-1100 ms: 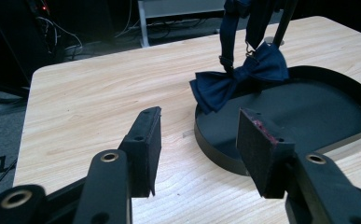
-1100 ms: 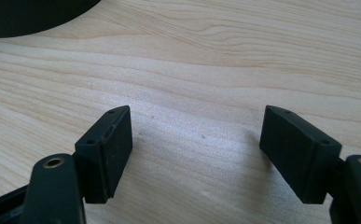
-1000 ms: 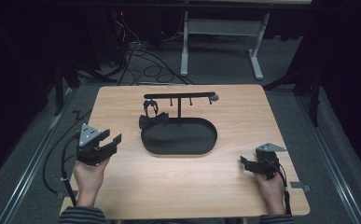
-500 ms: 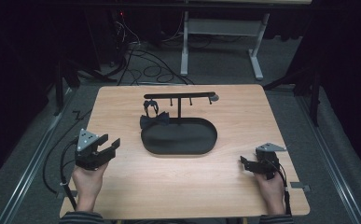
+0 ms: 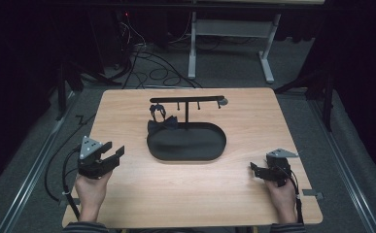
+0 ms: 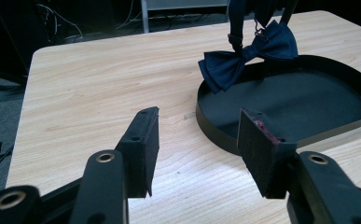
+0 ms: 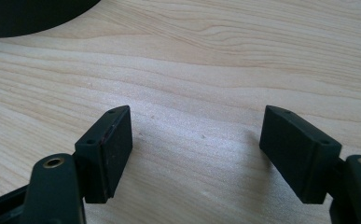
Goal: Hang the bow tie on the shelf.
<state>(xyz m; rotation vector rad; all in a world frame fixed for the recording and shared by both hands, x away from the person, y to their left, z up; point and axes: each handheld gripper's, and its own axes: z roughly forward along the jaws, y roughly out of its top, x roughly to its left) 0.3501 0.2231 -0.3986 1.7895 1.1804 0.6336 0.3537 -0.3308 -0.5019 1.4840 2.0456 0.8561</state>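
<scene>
- the navy bow tie hangs from the left end of a black stand, its lower edge at the far-left rim of the oval tray.
- left gripper, near left of the tray, jaws apart and empty, aimed towards the tie.
- right gripper, near right on the wooden table, jaws wide and empty.

A pale wooden table with rounded corners; a black oval metal tray sits on its middle.
</scene>
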